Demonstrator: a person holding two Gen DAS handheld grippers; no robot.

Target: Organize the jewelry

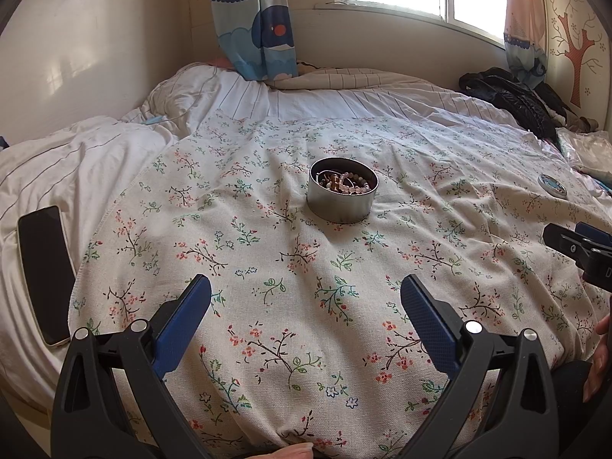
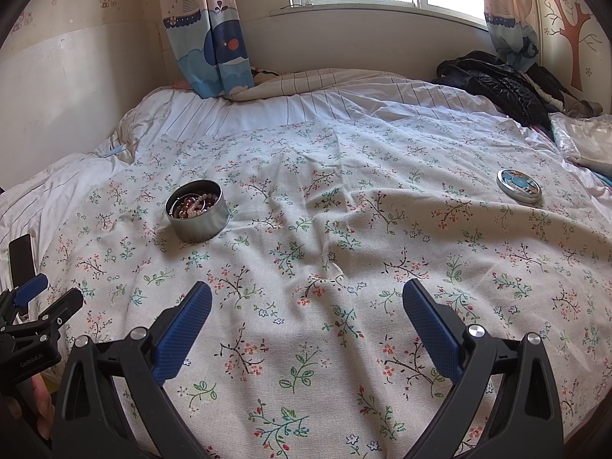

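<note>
A round metal tin (image 1: 342,197) stands uncovered on the floral cloth, holding beaded bracelets (image 1: 346,183). In the right wrist view the tin (image 2: 198,215) sits to the left and its lid (image 2: 519,186), printed blue on top, lies flat far to the right. The lid (image 1: 552,185) also shows at the right in the left wrist view. My left gripper (image 1: 306,290) is open, well short of the tin, with nothing between its fingers. My right gripper (image 2: 307,298) is open too, over bare cloth between tin and lid.
A phone (image 1: 46,275) lies at the left on the striped white duvet (image 1: 95,153). Dark clothing (image 2: 497,84) is heaped at the far right corner, with a plastic bag (image 2: 585,137) beside it. Curtains (image 2: 208,38) hang over the bed's far edge. A hand (image 1: 598,355) shows at the right.
</note>
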